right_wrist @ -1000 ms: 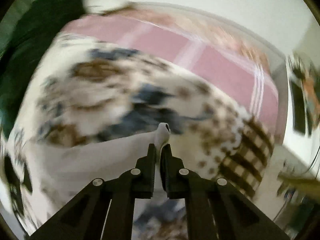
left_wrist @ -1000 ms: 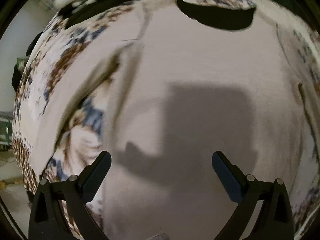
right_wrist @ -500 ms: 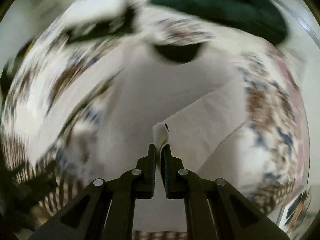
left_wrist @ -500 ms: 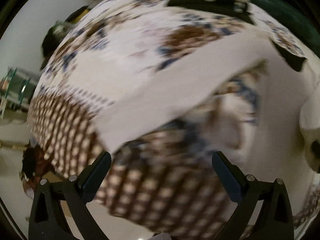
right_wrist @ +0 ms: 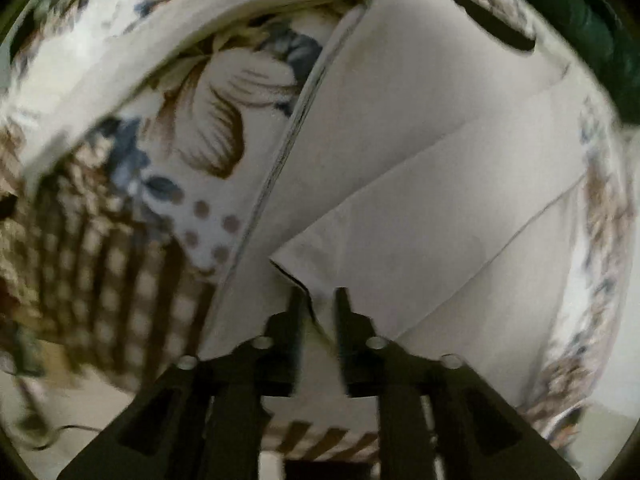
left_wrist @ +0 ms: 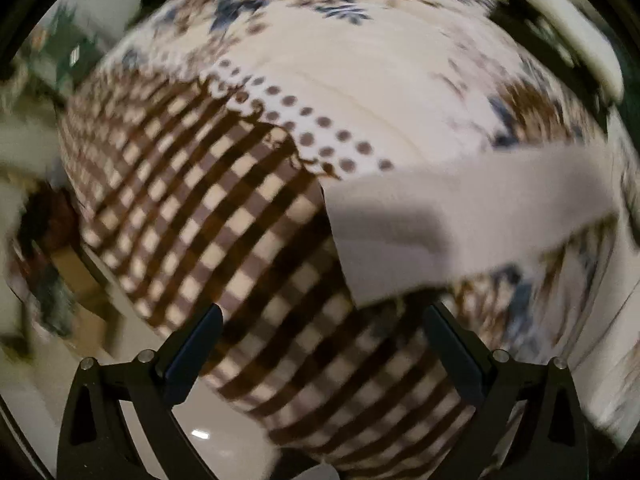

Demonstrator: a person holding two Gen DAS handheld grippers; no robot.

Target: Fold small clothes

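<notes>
Garment first: I see one pale grey long-sleeved top (right_wrist: 400, 128) lying on a patterned bedspread (right_wrist: 208, 92), its body filling the centre and upper right of my right wrist view. One sleeve (right_wrist: 420, 216) is folded across the body, with its long axis running from the right edge of the frame down to lower centre, cuff end pointing at my right gripper (right_wrist: 318, 300). A dark neck opening (right_wrist: 488, 20) shows at the upper right. A second sleeve-like band of the same cloth crosses the upper left of that frame, though blur keeps me from being sure of it.

My right gripper's fingers stand slightly apart with the cuff edge lying between them; whether they are touching the cloth I cannot tell from this picture.

In my left wrist view, one sleeve (left_wrist: 460, 216) stretches as a band from mid-frame toward the right edge, its squared cuff end pointing left, with a block of shadow across it. My left gripper (left_wrist: 320, 344) is spread wide and holds nothing, above the bedspread (left_wrist: 208, 216), which here shows brown check, a dotted strip and blue-brown flowers. One dark green cloth (right_wrist: 568, 28) sits at the upper right of the right wrist view.
</notes>
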